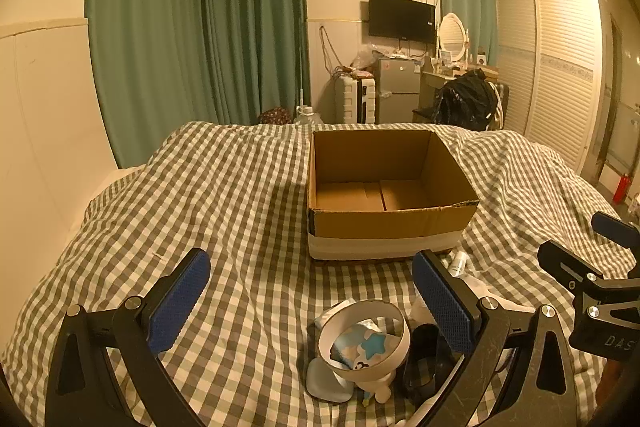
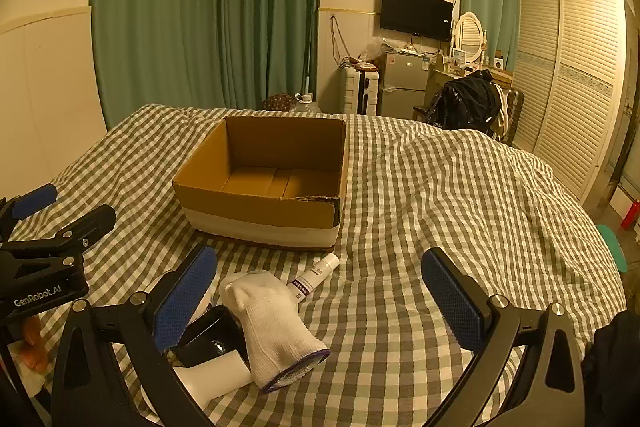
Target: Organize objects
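An open, empty cardboard box (image 1: pixel 384 183) stands on the checked bed; it also shows in the right wrist view (image 2: pixel 264 179). Small objects lie in a pile before it: a roll of white tape (image 1: pixel 364 341) over a star-print packet (image 1: pixel 362 343), a white glove (image 2: pixel 272 323), a white tube (image 2: pixel 316 277), a black object (image 2: pixel 212 339). My left gripper (image 1: pixel 312 301) is open and empty above the pile. My right gripper (image 2: pixel 320 295) is open and empty over the glove; part of it shows in the left wrist view (image 1: pixel 592 267).
The checked duvet (image 2: pixel 440 195) covers the whole bed. A cream wall runs along the bed's left side. Beyond the foot stand green curtains (image 2: pixel 208 7), a small fridge (image 2: pixel 404 85), a chair with a black jacket (image 2: pixel 468 103) and a slatted wardrobe (image 2: pixel 572 79).
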`<state>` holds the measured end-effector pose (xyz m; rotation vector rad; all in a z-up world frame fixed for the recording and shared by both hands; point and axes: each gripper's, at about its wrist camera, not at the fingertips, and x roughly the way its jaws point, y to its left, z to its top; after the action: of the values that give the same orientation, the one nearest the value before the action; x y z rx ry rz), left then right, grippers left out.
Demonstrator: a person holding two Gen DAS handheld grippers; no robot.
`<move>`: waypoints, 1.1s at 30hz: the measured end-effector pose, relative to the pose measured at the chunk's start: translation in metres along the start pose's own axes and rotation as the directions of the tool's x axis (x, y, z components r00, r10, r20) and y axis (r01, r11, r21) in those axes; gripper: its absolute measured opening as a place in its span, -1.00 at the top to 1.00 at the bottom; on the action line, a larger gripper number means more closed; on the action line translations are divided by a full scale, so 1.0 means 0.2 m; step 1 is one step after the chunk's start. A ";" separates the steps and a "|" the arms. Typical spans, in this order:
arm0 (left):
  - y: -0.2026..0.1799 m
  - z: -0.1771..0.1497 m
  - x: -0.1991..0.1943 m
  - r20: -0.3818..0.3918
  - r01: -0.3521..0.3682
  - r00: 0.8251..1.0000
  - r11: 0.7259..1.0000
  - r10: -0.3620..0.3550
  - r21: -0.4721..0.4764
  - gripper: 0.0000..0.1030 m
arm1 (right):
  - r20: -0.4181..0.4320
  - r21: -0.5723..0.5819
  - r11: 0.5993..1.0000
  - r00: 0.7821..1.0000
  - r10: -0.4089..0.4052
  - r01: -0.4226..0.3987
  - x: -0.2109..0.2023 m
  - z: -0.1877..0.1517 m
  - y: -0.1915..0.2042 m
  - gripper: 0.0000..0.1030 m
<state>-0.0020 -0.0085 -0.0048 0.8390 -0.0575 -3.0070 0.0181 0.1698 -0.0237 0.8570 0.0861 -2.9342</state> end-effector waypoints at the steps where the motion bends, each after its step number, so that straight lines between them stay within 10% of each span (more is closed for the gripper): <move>1: 0.00 0.00 0.00 0.001 0.002 1.000 1.000 -0.002 0.000 -1.00 | 0.000 0.000 1.000 1.000 0.000 0.000 0.00 0.00 0.00 -0.99; 33: -0.01 0.00 -0.04 0.012 0.033 0.999 0.999 -0.033 -0.006 -1.00 | 0.005 -0.006 1.000 1.000 0.007 -0.007 -0.01 0.00 0.01 -0.99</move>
<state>0.0049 -0.0061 -0.0015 0.8304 -0.0343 -3.0416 0.0195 0.1683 -0.0223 0.8476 0.0920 -2.9283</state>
